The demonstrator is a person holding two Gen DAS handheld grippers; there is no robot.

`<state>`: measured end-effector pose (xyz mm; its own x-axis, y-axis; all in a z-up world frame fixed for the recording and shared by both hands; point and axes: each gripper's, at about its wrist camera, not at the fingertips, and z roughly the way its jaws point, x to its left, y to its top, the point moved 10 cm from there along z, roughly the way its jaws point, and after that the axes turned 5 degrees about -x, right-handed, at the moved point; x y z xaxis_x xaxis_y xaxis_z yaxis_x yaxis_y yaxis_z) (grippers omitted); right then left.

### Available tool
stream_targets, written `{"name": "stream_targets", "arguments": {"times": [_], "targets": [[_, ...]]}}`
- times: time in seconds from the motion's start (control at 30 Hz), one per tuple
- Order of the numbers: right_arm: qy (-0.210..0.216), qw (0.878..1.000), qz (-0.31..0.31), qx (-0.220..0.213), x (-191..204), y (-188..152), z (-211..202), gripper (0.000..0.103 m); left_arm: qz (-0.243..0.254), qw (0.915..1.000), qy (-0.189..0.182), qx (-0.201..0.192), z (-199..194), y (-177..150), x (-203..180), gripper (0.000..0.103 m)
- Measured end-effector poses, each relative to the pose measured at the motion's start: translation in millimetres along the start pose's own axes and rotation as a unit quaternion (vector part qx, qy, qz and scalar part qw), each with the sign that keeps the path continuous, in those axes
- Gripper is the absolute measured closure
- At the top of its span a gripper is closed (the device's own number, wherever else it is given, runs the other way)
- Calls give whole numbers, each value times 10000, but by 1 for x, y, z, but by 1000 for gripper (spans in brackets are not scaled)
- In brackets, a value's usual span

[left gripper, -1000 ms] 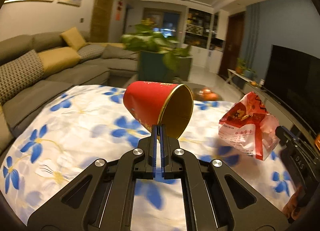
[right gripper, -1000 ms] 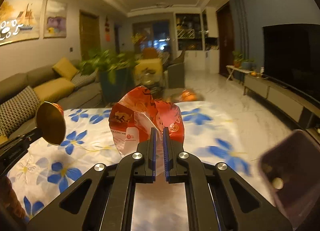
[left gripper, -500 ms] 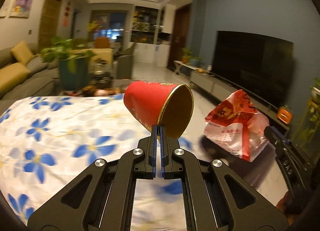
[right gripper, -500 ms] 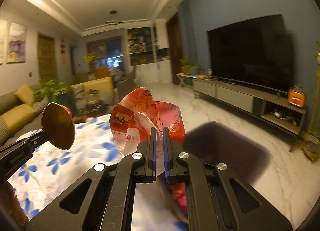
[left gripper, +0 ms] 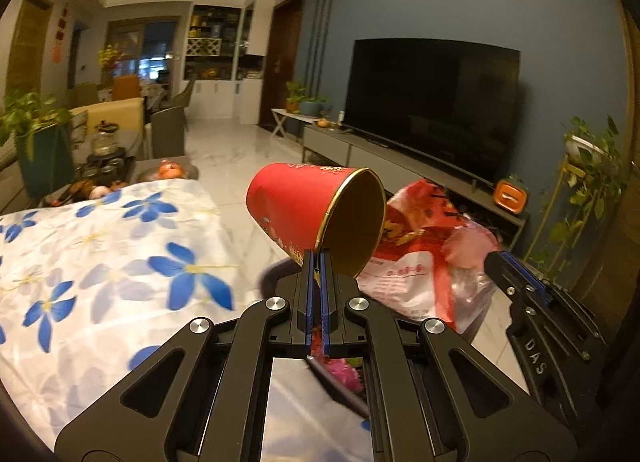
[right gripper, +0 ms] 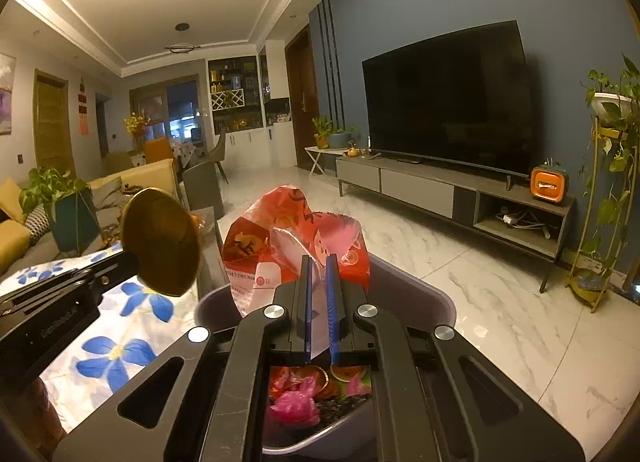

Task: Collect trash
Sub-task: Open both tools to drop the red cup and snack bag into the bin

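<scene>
Right wrist: crinkled red plastic bag (right gripper: pixel 296 242), glossy.

The left tongs (left gripper: pixel 316 262) are covering the near rim of the red cup (left gripper: pixel 308 210). The cup is hiding part of the snack bag (left gripper: pixel 424 258). The right tongs (right gripper: pixel 319 274) are blocking most of the bin (right gripper: pixel 416 282), whose contents are showing only through their frame. Bag print is reading too small.

Left gripper (left gripper: pixel 317 262): jaws pinched nearly together, clamped, raised forward.
Right gripper (right gripper: pixel 319 274): jaws narrowly parted, gripping, held level just beside the left.
</scene>
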<state>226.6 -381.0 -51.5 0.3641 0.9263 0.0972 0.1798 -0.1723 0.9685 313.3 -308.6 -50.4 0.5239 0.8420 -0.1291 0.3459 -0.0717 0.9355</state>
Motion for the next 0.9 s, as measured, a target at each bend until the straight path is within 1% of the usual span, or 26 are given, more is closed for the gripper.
{"name": "stream_targets", "arguments": {"times": [0.13, 0.17, 0.23, 0.27, 0.3, 0.37, 0.4, 0.43, 0.47, 0.5, 0.53, 0.57, 0.6, 0.63, 0.7, 0.8, 0.9], "targets": [[43, 10000, 38, 52, 0, -4, 5, 95, -30, 9996, -266, 90, 11, -4, -11, 100], [62, 10000, 35, 69, -5, -4, 8, 94, -29, 9996, -275, 110, 13, -4, -15, 100], [97, 9999, 42, 108, -4, -8, 12, 89, -78, 9991, -369, 185, 17, -9, -17, 99], [80, 9999, 52, 137, -6, -9, 13, 83, -124, 9989, -386, 230, 19, -11, -16, 98], [76, 9998, 59, 157, -9, -9, 14, 77, -163, 9988, -373, 273, 19, -13, -13, 94], [46, 9998, 76, 186, -11, -13, 14, 71, -218, 9989, -282, 292, 18, -17, -6, 88], [35, 9998, 92, 198, -12, -14, 13, 69, -245, 9990, -246, 292, 17, -17, -2, 82], [33, 9997, 106, 220, -13, -16, 12, 67, -283, 9991, -183, 267, 13, -18, 4, 75], [30, 9996, 113, 239, -13, -16, 11, 63, -294, 9993, -94, 229, 8, -18, 8, 70], [16, 9996, 112, 256, -14, -16, 11, 56, -296, 9994, -15, 189, 3, -18, 12, 60], [5, 9996, 102, 261, -14, -17, 8, 52, -308, 9994, 139, 112, -6, -18, 19, 49], [10, 9996, 83, 252, -11, -17, 5, 46, -315, 9992, 257, 53, -13, -18, 24, 44], [10, 9997, 47, 240, -10, -17, 2, 41, -306, 9989, 365, -8, -20, -18, 28, 36], [12, 9997, 2, 231, -7, -15, -1, 38, -265, 9983, 514, -83, -31, -19, 34, 31], [26, 9997, -152, 200, -1, -14, -12, 27, -186, 9963, 813, -195, -49, -18, 46, 25], [99, 9994, -314, 122, 9, -13, -28, 18, -215, 9933, 1108, -258, -76, -19, 61, 19], [213, 9991, -332, 122, 18, -13, -46, 16, -302, 9891, 1410, -307, -104, -23, 79, 17]]}}
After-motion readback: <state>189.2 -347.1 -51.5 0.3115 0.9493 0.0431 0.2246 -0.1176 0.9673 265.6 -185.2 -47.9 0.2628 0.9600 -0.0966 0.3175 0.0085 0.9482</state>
